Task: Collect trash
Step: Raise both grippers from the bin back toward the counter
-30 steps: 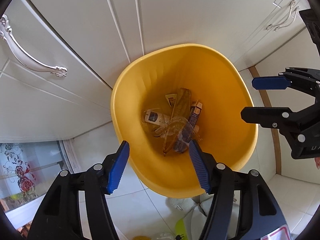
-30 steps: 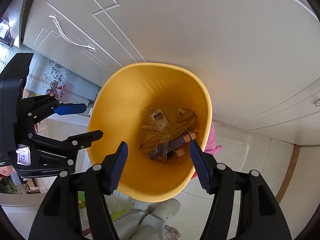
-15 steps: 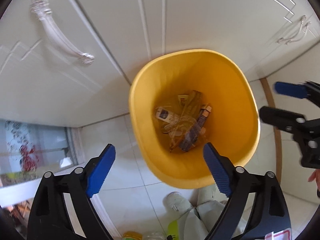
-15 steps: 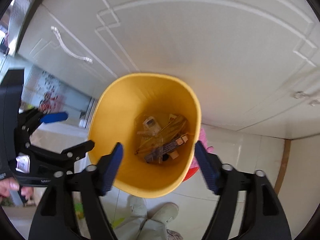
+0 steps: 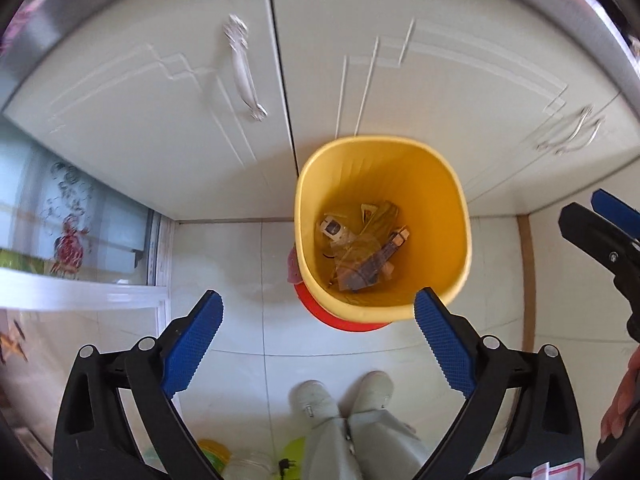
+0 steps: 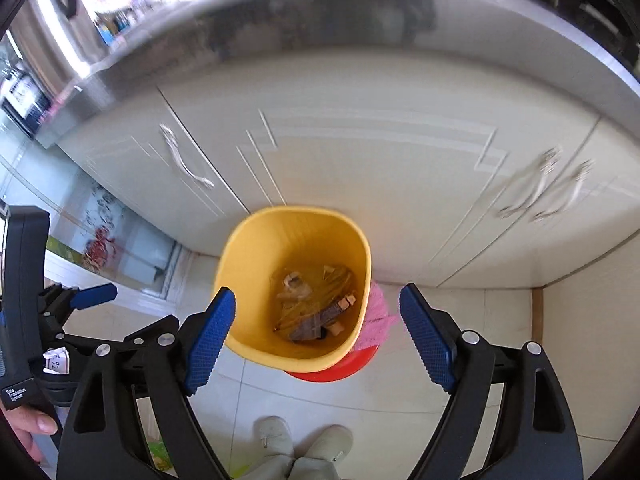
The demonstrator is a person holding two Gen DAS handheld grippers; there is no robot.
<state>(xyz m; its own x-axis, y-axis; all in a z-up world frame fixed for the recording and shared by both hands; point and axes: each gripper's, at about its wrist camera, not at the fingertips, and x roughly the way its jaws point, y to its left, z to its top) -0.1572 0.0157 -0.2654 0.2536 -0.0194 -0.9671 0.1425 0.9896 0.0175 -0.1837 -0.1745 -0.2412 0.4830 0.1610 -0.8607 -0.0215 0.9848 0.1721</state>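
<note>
A yellow bin [image 5: 440,184] [image 6: 256,248] stands on the tiled floor against white cabinet doors. At its bottom lies trash [image 5: 362,250] [image 6: 314,304]: crumpled clear wrappers, a small white carton and a dark snack packet. My left gripper [image 5: 316,326] hangs high above the floor just in front of the bin, its jaws opening wide with nothing between them. My right gripper [image 6: 316,330] is also well above the bin, its jaws opening, and empty. Each gripper shows at the edge of the other's view.
A red basin [image 5: 340,320] [image 6: 332,370] and a pink cloth [image 6: 376,316] sit beside the bin's base. The person's shoes [image 5: 344,400] stand on the tiles below. A steel counter edge [image 6: 280,20] runs above the cabinets. A glass door [image 5: 60,236] is at the left.
Both grippers have risen away from the bin, which now looks much smaller, and their jaws have spread wider. The counter edge and the person's shoes have come into view.
</note>
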